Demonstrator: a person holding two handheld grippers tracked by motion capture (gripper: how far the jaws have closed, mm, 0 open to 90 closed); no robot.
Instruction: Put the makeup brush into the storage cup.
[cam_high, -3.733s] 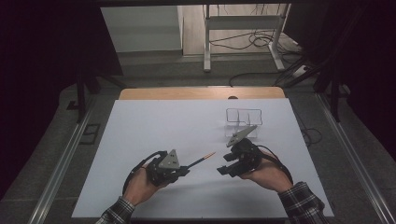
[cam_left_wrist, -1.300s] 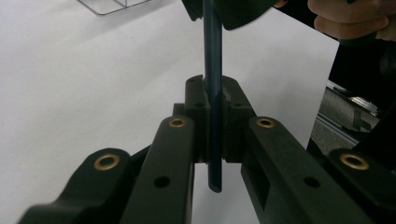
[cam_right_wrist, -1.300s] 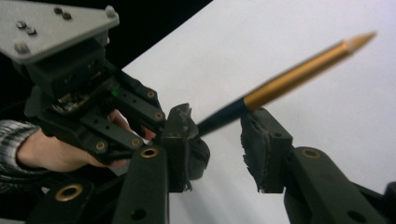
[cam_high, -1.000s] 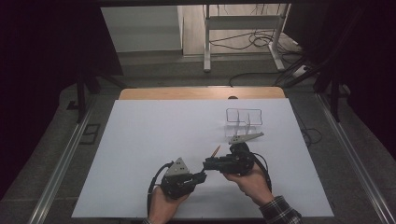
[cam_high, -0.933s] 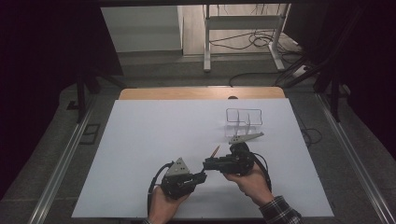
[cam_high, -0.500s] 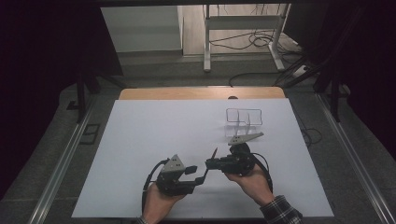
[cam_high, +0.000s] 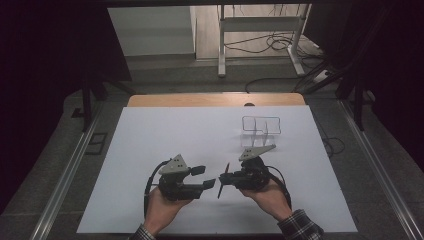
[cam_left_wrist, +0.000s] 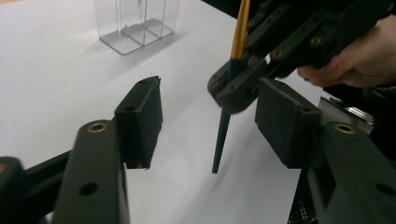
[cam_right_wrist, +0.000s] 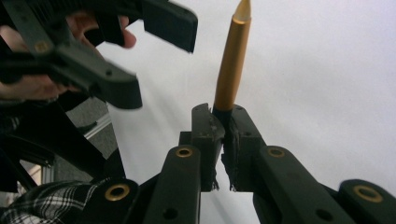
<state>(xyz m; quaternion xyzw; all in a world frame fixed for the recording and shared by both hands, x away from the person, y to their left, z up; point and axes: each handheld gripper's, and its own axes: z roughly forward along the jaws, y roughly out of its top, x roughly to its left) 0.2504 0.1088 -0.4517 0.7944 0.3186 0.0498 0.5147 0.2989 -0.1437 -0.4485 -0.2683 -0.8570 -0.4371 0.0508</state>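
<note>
White sheeting covers the broad surface (cam_high: 165, 125), with a strip of bare wood along its far edge. On the far right of it stands a clear plastic compartment box (cam_high: 261, 126), upright and well apart from both hands. Nearer the person, the black left gripper (cam_high: 204, 178) sits just left of the black right gripper (cam_high: 223, 181), tips close together but not touching. The left fingers (cam_left_wrist: 140, 116) have just been opening and are spread apart, nothing pressed between them. The right fingers (cam_right_wrist: 205, 130) are clenched on a slender pen with a gold upper barrel and dark lower shaft (cam_right_wrist: 232, 60), held off the surface.
</note>
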